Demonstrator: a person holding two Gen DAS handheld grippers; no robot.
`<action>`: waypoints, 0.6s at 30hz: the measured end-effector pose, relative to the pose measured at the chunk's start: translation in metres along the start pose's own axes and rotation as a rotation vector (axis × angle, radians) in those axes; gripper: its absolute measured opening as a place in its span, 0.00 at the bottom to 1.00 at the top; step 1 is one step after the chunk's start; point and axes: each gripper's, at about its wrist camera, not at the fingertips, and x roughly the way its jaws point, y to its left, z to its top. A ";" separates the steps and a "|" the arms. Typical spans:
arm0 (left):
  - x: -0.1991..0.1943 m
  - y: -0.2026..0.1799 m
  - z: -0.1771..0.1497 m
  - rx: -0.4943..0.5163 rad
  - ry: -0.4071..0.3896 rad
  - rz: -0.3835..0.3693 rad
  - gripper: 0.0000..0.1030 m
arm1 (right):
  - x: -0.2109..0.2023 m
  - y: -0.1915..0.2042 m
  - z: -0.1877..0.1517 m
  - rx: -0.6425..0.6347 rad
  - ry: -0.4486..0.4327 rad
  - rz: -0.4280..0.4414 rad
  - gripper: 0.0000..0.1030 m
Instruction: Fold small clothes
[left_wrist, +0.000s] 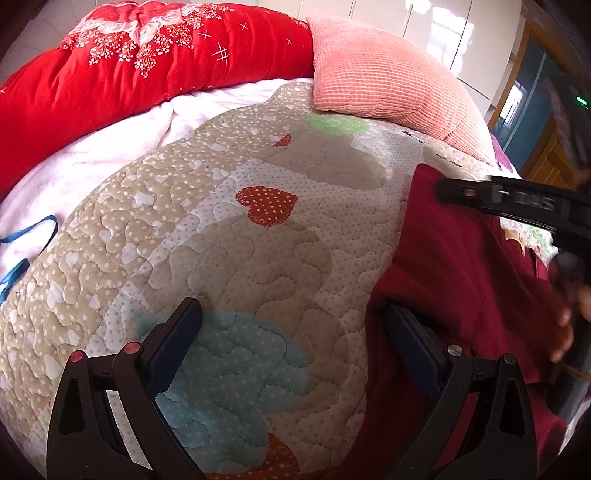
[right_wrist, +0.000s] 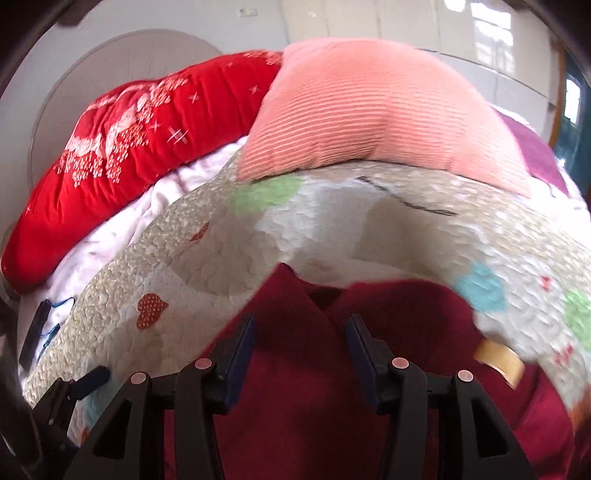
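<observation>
The dark red fleece garment (left_wrist: 461, 280) fills the lower right, touching the released left gripper (left_wrist: 291, 325). The right gripper (right_wrist: 301, 332), also unclenched, hovers directly over it, nearer

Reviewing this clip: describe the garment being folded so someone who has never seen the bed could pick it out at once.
Start from the patchwork quilt with hearts that covers the bed, below the pink ribbed cushion and red floral duvet. On the quilt's near right side lies the dark red garment, directly under the right gripper. It is plain, unpatterned maroon, darker than the bright red duvet.
</observation>
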 end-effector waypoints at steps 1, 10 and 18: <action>0.000 -0.001 0.000 0.004 -0.001 0.006 0.97 | 0.009 0.003 0.003 -0.017 0.026 -0.017 0.42; -0.016 0.026 0.007 -0.118 -0.071 0.053 0.97 | 0.016 0.042 0.030 -0.059 -0.048 0.088 0.06; -0.013 0.033 0.008 -0.141 -0.059 0.037 0.97 | 0.012 0.026 0.011 0.062 -0.033 0.101 0.35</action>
